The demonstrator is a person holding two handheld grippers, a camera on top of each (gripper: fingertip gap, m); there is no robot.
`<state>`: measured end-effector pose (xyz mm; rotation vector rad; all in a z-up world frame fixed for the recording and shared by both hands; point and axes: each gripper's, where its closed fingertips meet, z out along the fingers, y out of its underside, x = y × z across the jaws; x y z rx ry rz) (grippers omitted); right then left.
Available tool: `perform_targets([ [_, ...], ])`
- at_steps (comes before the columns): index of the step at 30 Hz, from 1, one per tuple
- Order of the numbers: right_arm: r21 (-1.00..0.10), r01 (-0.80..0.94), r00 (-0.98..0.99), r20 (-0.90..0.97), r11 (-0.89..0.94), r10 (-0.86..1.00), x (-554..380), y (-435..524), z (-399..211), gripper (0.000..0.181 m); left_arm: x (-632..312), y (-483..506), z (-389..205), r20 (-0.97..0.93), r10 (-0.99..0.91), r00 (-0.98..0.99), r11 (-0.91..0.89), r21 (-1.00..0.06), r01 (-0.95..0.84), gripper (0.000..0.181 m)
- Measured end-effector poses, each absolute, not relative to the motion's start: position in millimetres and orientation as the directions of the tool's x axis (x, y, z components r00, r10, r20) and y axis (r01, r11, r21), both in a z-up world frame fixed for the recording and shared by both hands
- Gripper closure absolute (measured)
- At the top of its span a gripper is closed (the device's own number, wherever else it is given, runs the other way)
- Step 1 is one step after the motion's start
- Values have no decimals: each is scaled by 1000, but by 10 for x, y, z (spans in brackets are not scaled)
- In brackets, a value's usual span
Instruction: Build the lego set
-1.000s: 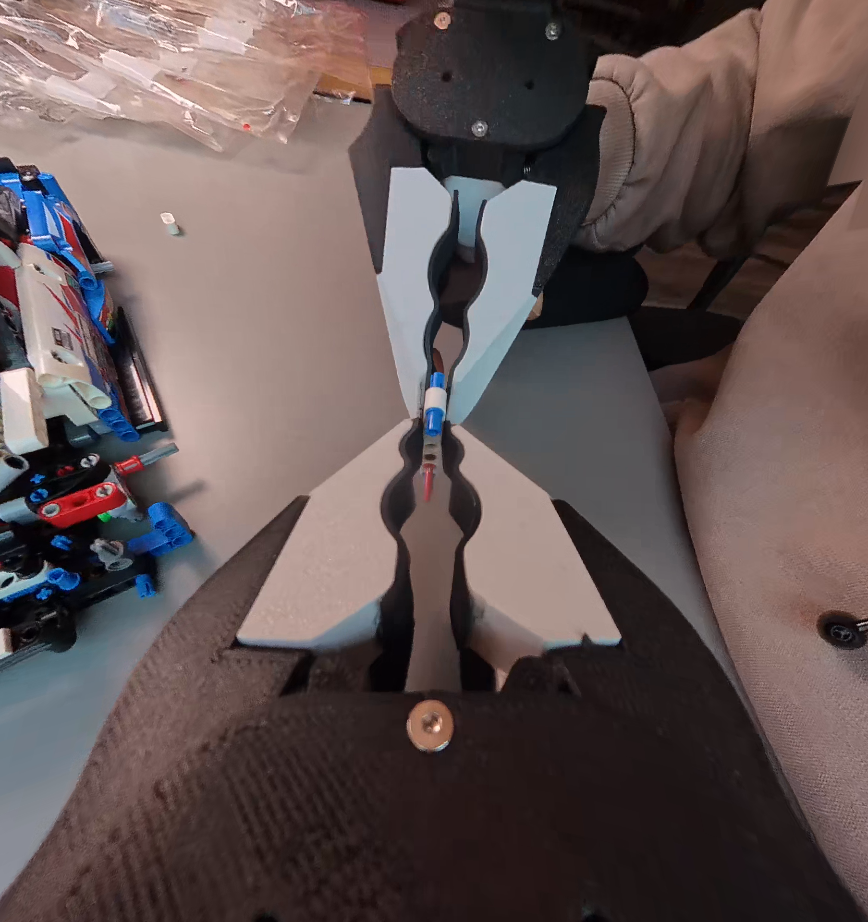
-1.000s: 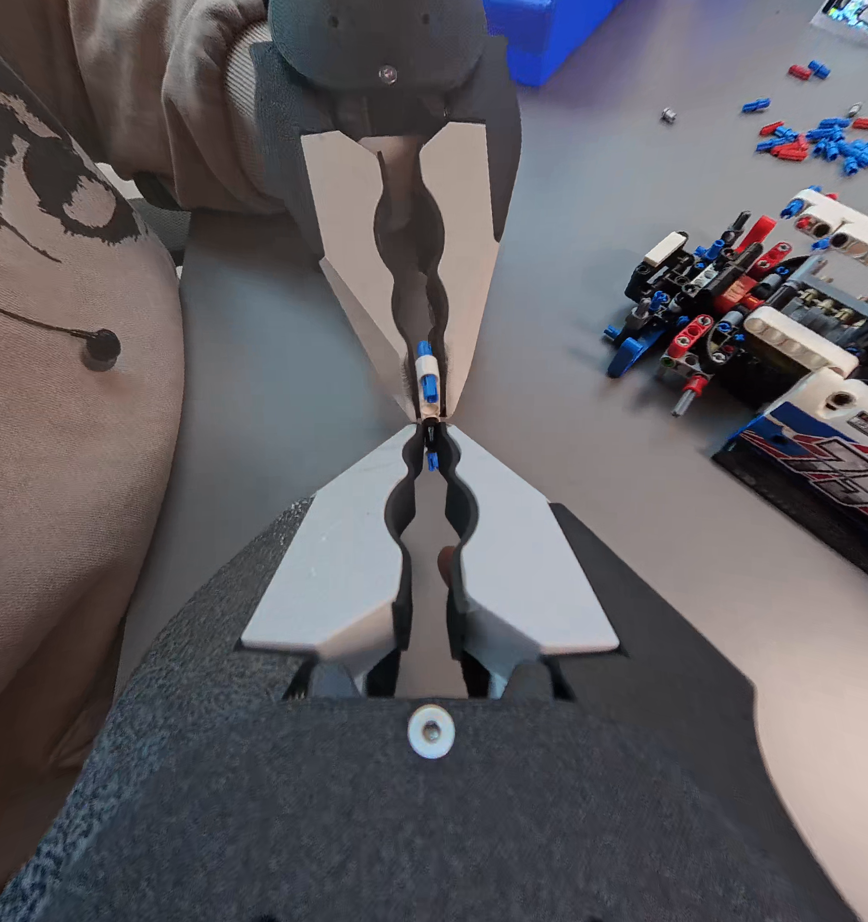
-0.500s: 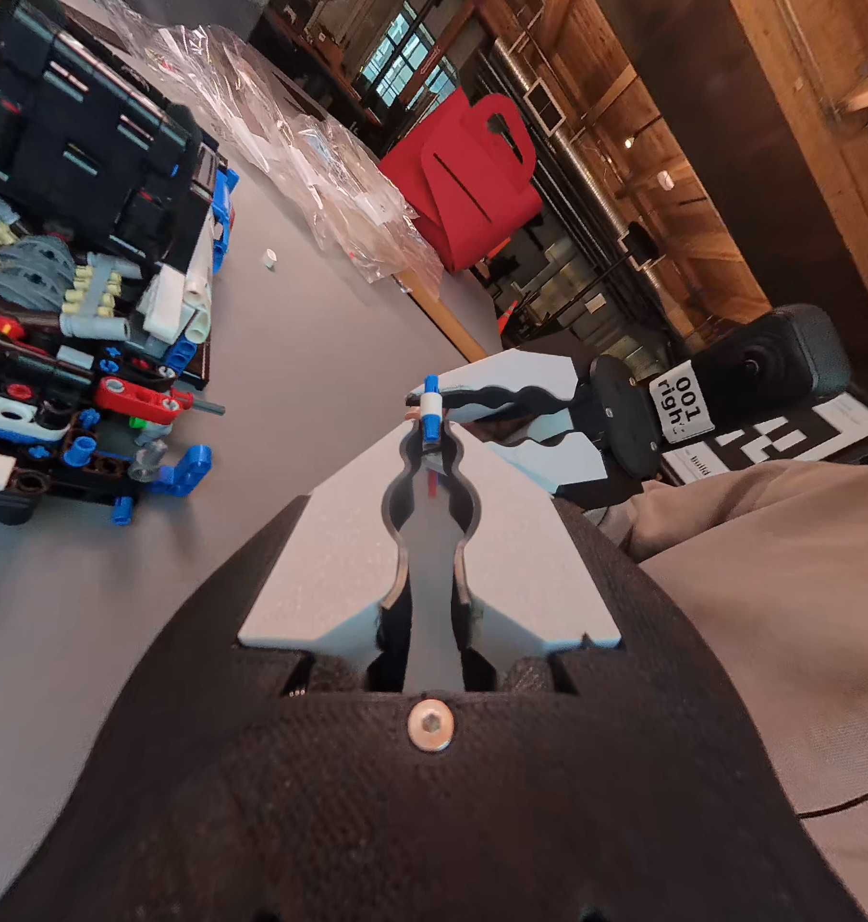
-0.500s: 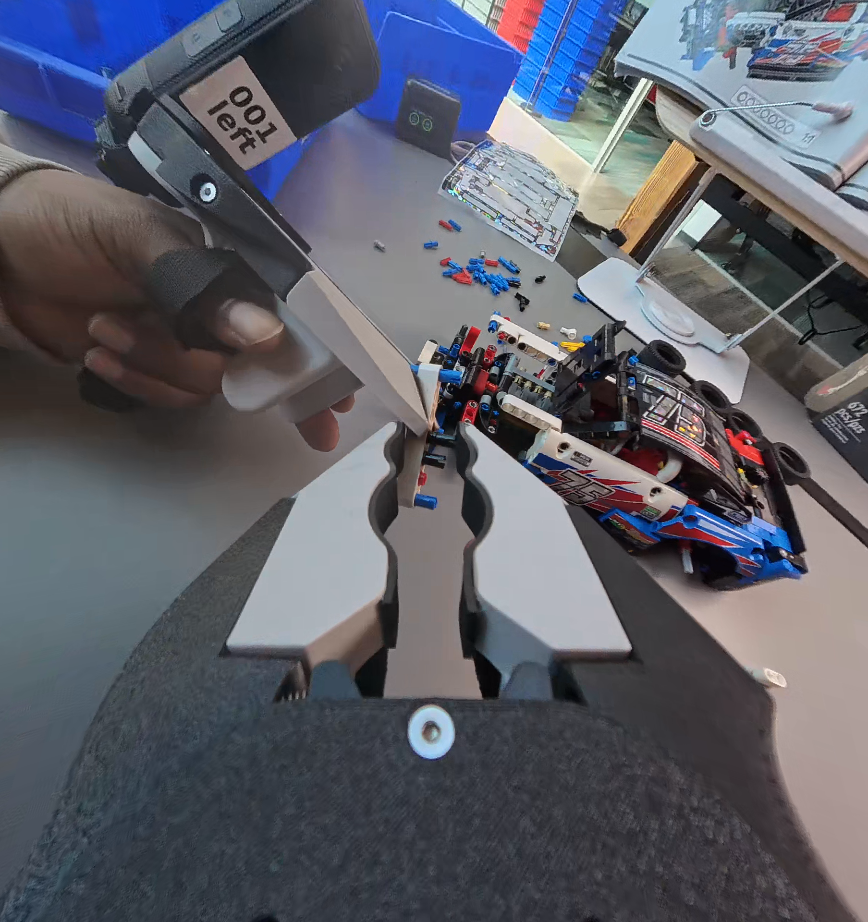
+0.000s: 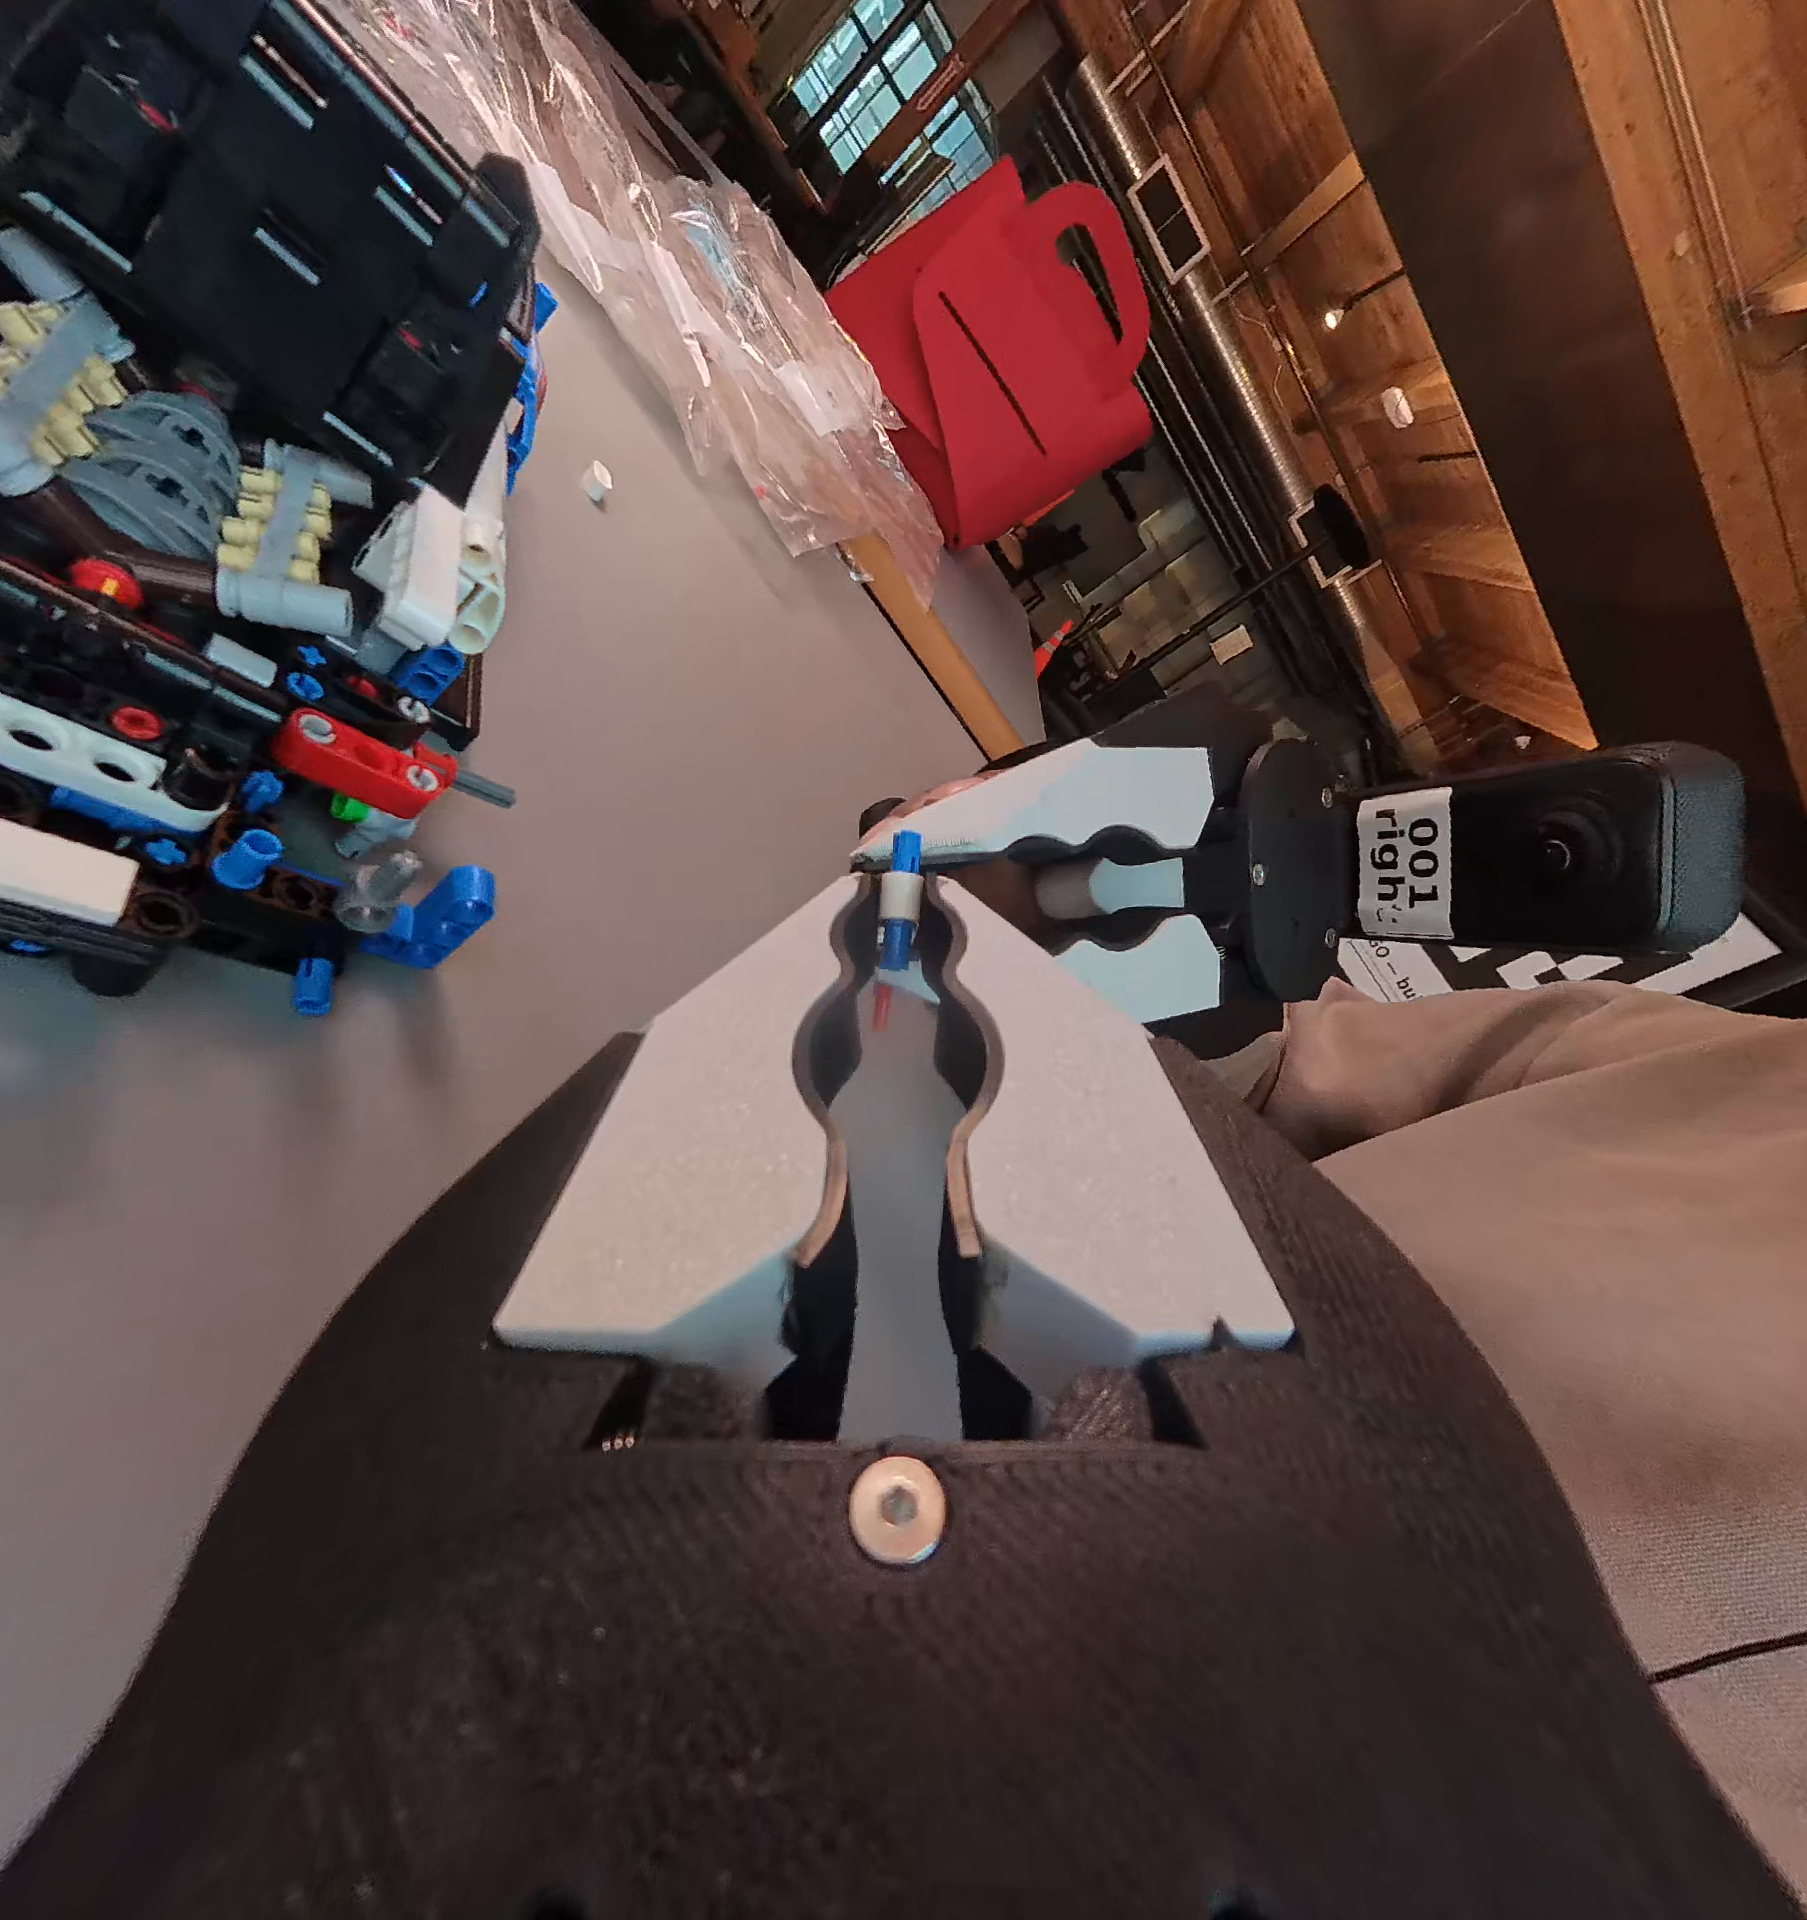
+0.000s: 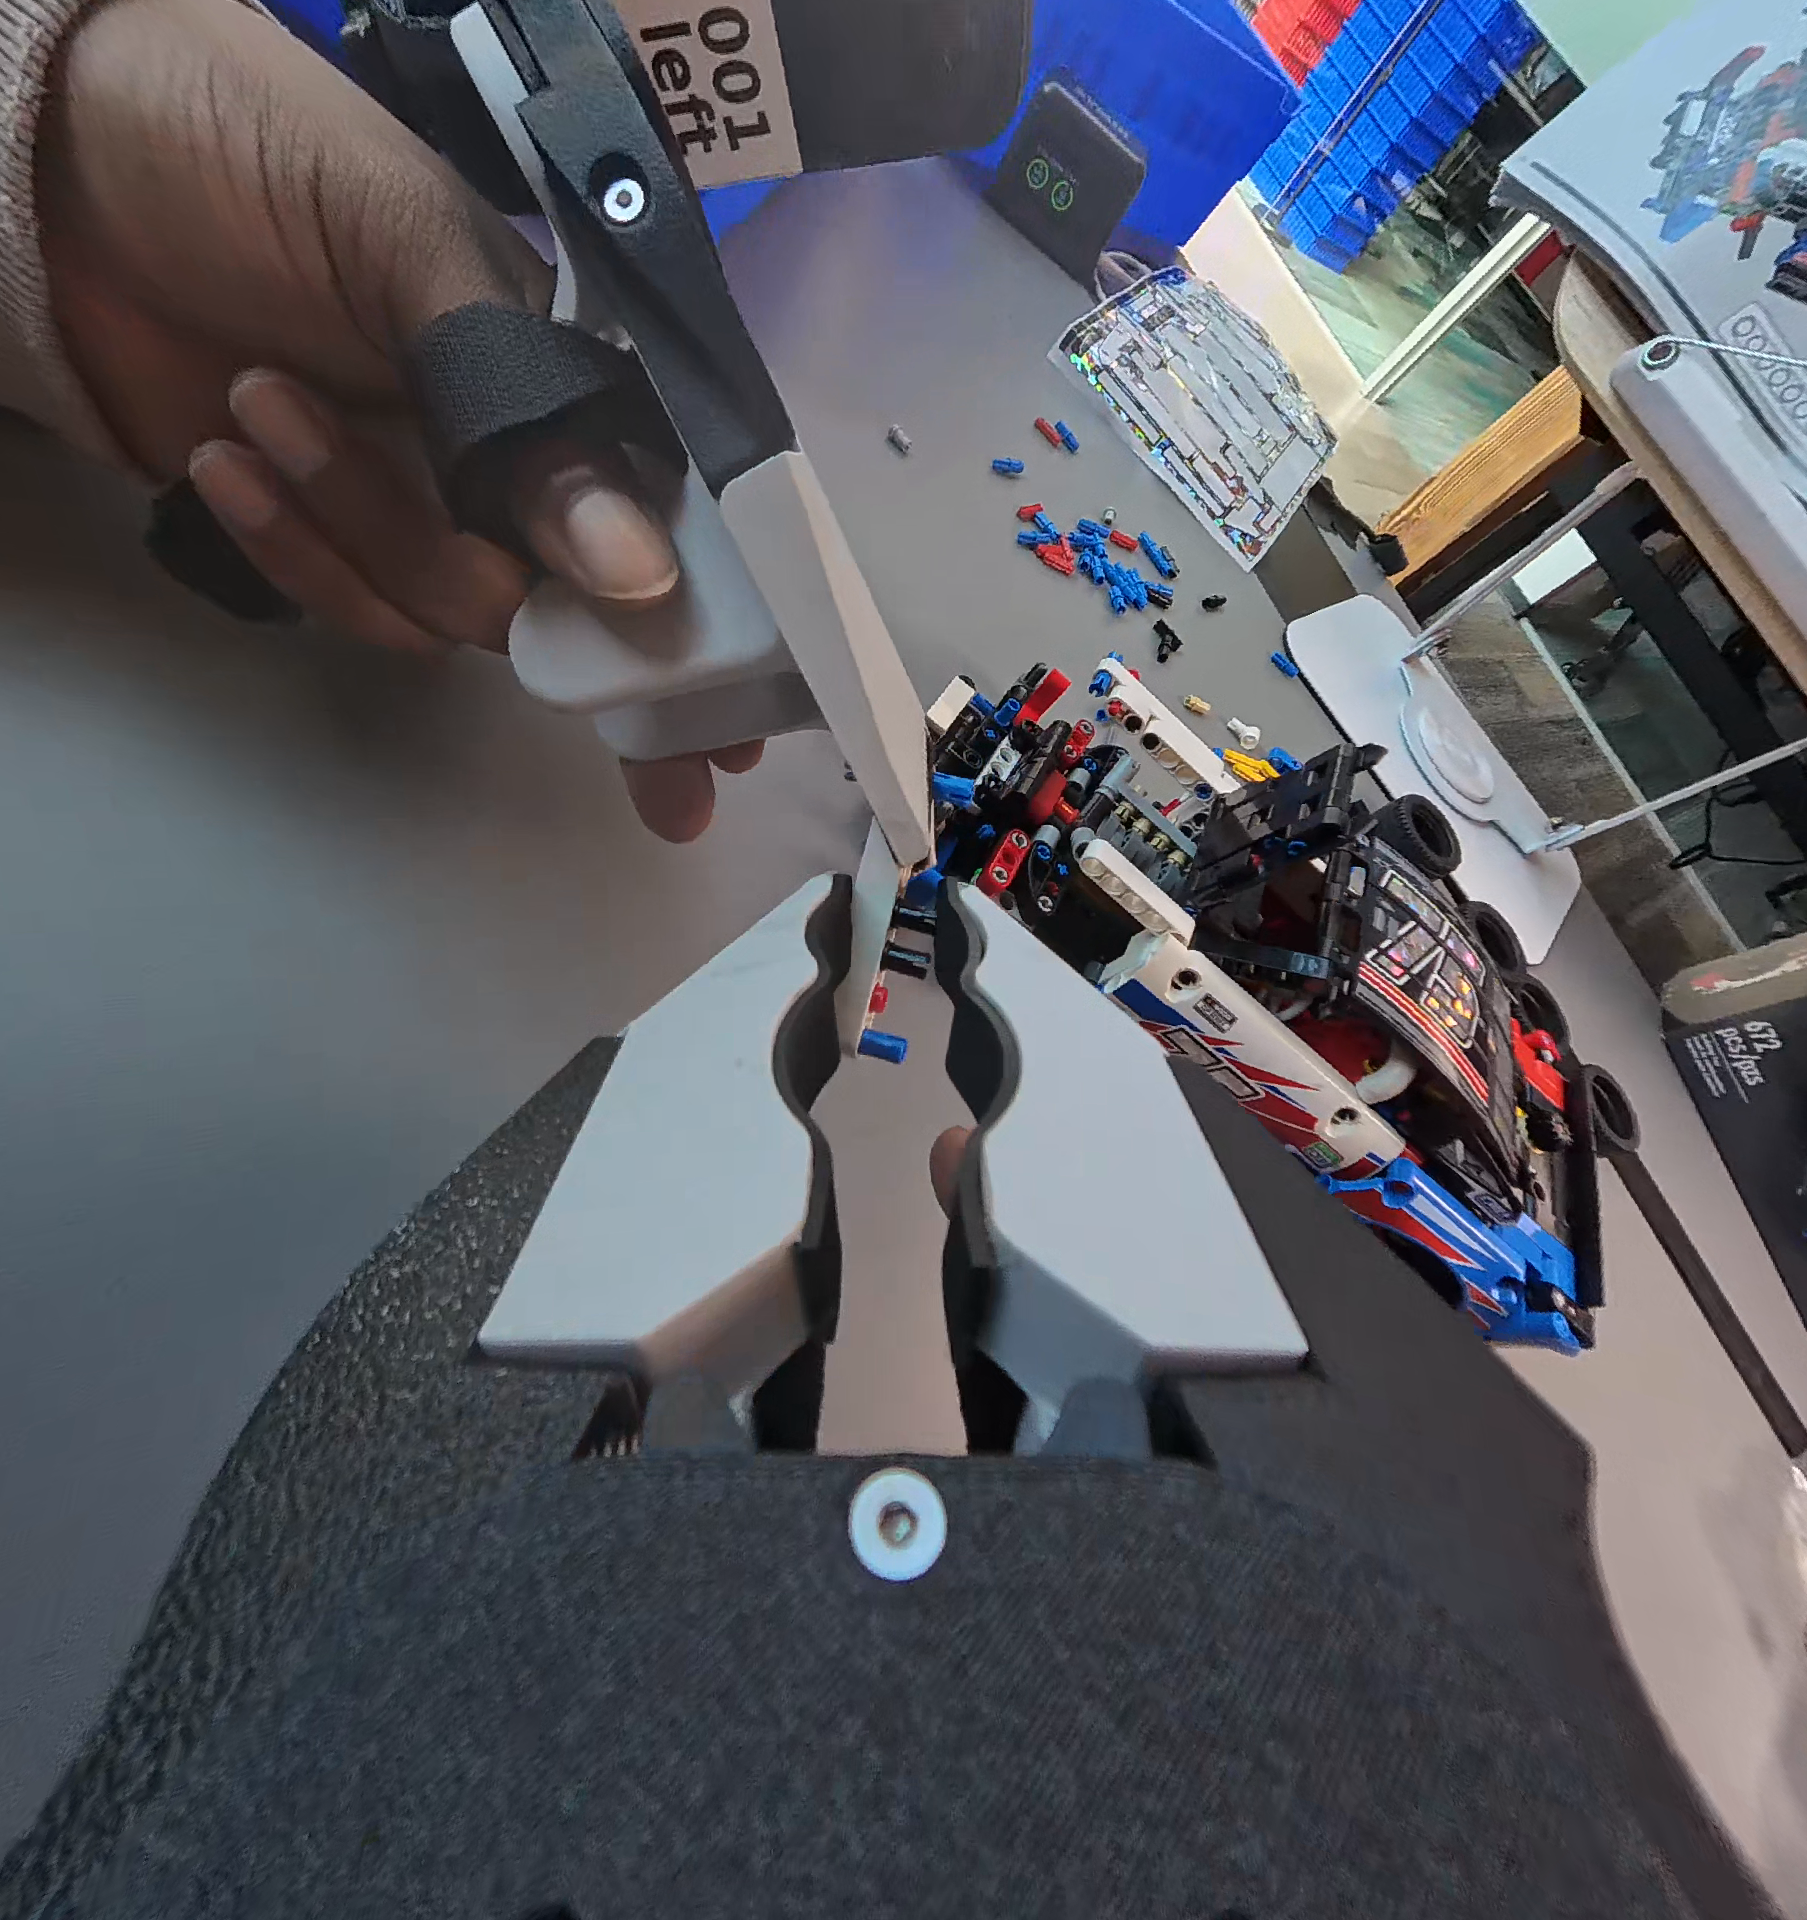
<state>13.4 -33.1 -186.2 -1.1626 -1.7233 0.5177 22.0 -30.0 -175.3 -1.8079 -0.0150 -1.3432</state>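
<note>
Left gripper (image 5: 897,902) pinches a small Lego piece (image 5: 893,925) between its nearly closed tips: a blue pin through a white sleeve, with a thin red tip pointing back between the fingers. Right gripper (image 6: 891,902) meets it tip to tip, coming in from the side; its jaws stand a little apart around the piece, which there shows as a pale strip with black, red and blue pins, and whether they actually press on it cannot be told. A person's hand (image 6: 286,343) wraps the left gripper's handle, one finger through a black strap. Both grippers hover above a grey table (image 5: 691,675). Just beyond the tips sits the partly built Lego car (image 6: 1325,997), black, white, red and blue, its open mechanical end nearest the grippers. Farther past the car lies a scatter of loose pins (image 6: 1091,551), blue and red, and near those a sticker sheet (image 6: 1195,405). Clear plastic bags (image 5: 733,312) lie along the table edge beyond the car.
</note>
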Motion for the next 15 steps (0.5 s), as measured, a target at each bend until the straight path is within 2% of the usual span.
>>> perform_targets([
  [5,-762,474,-114,444,441,889,113,-317,-1928,167,196,-278,-1819,826,-415,381,-657,-562,502,175],
  [10,-833,419,-108,348,360,931,74,-292,-1848,165,133,-235,-1763,830,-424,362,-642,-557,526,176],
  [12,-858,404,-121,294,317,948,86,-273,-1805,152,80,-228,-1736,833,-427,352,-630,-553,545,176],
  [15,-889,383,-140,213,252,967,104,-253,-1728,148,18,-214,-1699,838,-429,338,-615,-545,570,176],
])
